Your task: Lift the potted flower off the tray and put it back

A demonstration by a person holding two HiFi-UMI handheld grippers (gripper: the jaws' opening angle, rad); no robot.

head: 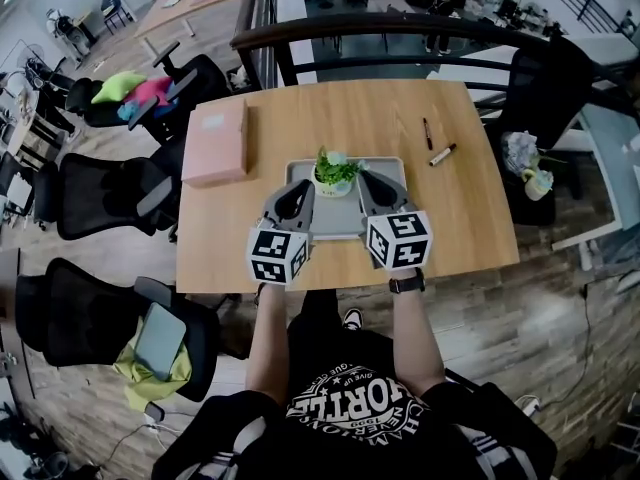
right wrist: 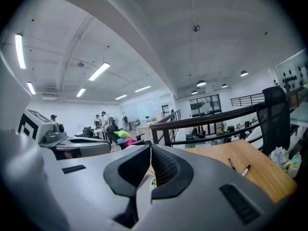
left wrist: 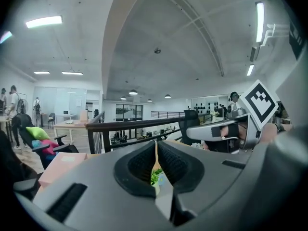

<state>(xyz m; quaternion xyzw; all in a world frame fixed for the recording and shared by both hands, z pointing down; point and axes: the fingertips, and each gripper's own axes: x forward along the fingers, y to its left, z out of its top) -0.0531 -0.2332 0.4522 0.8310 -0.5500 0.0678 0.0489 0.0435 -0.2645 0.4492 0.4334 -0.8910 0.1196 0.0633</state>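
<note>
The potted flower (head: pixel 333 172), green leaves in a small white pot, stands at the back of the grey tray (head: pixel 340 218) on the wooden table (head: pixel 340 113). My left gripper (head: pixel 303 187) hovers just left of the pot and my right gripper (head: pixel 366 177) just right of it, both over the tray. Each has its jaws shut with nothing between them. In the left gripper view the left gripper (left wrist: pixel 156 150) shows a sliver of the flower (left wrist: pixel 155 176) behind its closed pads. In the right gripper view the right gripper (right wrist: pixel 151 153) hides nearly all of the plant.
A pink box (head: pixel 215 143) lies on the table left of the tray. Two pens (head: pixel 427 133) (head: pixel 442 155) lie to the right. Black office chairs (head: pixel 110 193) stand along the left side. A dark railing (head: pixel 400 28) runs behind the table.
</note>
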